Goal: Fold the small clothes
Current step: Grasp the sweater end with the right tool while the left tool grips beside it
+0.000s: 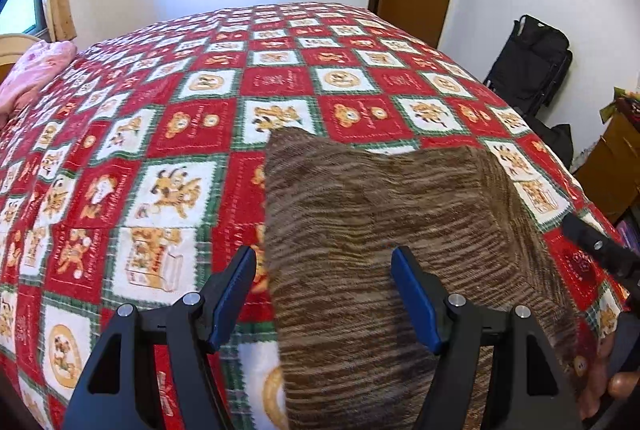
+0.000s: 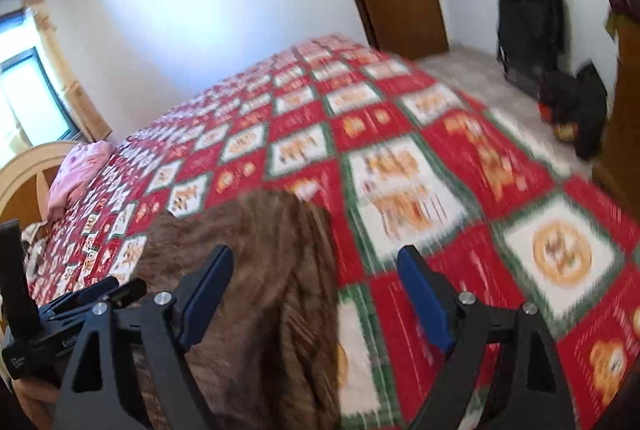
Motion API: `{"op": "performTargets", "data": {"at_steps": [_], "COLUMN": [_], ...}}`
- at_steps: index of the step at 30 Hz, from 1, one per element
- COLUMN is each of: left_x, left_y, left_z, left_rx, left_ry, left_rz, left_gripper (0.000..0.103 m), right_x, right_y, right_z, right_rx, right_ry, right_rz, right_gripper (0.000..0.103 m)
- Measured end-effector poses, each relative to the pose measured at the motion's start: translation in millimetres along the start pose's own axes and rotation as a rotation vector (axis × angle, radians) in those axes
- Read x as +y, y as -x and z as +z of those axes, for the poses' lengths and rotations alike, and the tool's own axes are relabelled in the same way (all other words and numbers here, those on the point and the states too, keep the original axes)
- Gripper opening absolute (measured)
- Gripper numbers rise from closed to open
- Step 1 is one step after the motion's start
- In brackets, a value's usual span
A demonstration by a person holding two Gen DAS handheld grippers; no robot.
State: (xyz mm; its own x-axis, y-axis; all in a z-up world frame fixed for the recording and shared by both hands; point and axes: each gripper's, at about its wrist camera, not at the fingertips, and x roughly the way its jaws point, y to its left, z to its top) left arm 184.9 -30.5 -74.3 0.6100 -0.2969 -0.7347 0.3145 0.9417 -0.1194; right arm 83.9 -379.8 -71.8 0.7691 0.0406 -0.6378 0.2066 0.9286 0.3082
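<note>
The brown striped knit garment (image 1: 384,230) lay flat on the near part of the bed, on the red-and-white patchwork quilt (image 1: 168,133), its far edge folded into a roughly rectangular shape. The left gripper (image 1: 324,294) hovered over the garment's near left edge with its blue fingers (image 1: 416,302) spread apart and nothing between the pads. The right gripper (image 2: 316,298) stood at the garment's right edge, also spread wide and empty; its view was motion-blurred. Neither gripper pinched the cloth, which suggested a fold had been laid down and released. A pink bundle (image 1: 32,73) sat well apart at the far left. The next step probably required a fresh grip on an edge.
</note>
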Motion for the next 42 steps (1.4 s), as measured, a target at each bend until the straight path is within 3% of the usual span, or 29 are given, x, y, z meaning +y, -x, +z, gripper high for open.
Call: {"op": "performTargets", "data": {"at_steps": [7,12,14,16,19,22,25,30,32,36,42], "left_x": [-4.0,14.9,20.8,16.3,11.3,10.9,11.9,8.6,8.9,8.7,8.1], "left_y": [-11.4,-19.9,-19.1,-18.5,-19.7,-21.4,-22.0,-22.3,-22.7,-23.6,-23.8], "left_z": [-10.5,-18.4,-21.7,-22.0,-22.2,-22.2,-22.3,-22.7,-22.8,-22.8,-23.1], "left_rx": [0.014,0.048,0.026,0.021,0.02,0.019,0.018,0.016,0.016,0.015,0.01], "left_ry": [0.006,0.117,0.152,0.126,0.111,0.11,0.11,0.093,0.094,0.091,0.089], "left_rz": [-0.02,-0.105,-0.137,-0.121,-0.11,-0.118,-0.12,-0.101,-0.101,-0.097,-0.091], "left_gripper": [0.072,0.077,0.077,0.077,0.08,0.081,0.082,0.082,0.082,0.082,0.082], "right_x": [-14.6,-12.6,-9.1,-4.8,8.1,20.7,30.2,21.0,25.8,38.1,37.3], "right_y": [-10.6,-19.1,-18.9,-23.0,-25.7,-28.6,-31.8,-39.6,-41.2,-41.8,-41.3], "right_z": [-4.6,-9.7,-11.2,-14.0,-17.0,-21.6,-24.9,-21.5,-21.7,-25.1,-26.8], "right_rx": [0.061,0.106,0.115,0.142,0.161,0.186,0.187,0.182,0.189,0.2,0.191], "right_ry": [-0.076,-0.072,-0.069,-0.072,-0.006,0.038,0.098,0.044,0.068,0.134,0.124], "right_rz": [0.027,0.046,0.087,0.14,0.126,0.179,0.135,0.154,0.141,0.138,0.156], "right_gripper": [0.087,0.089,0.089,0.089,0.089,0.089,0.089,0.089,0.085,0.061,0.049]}}
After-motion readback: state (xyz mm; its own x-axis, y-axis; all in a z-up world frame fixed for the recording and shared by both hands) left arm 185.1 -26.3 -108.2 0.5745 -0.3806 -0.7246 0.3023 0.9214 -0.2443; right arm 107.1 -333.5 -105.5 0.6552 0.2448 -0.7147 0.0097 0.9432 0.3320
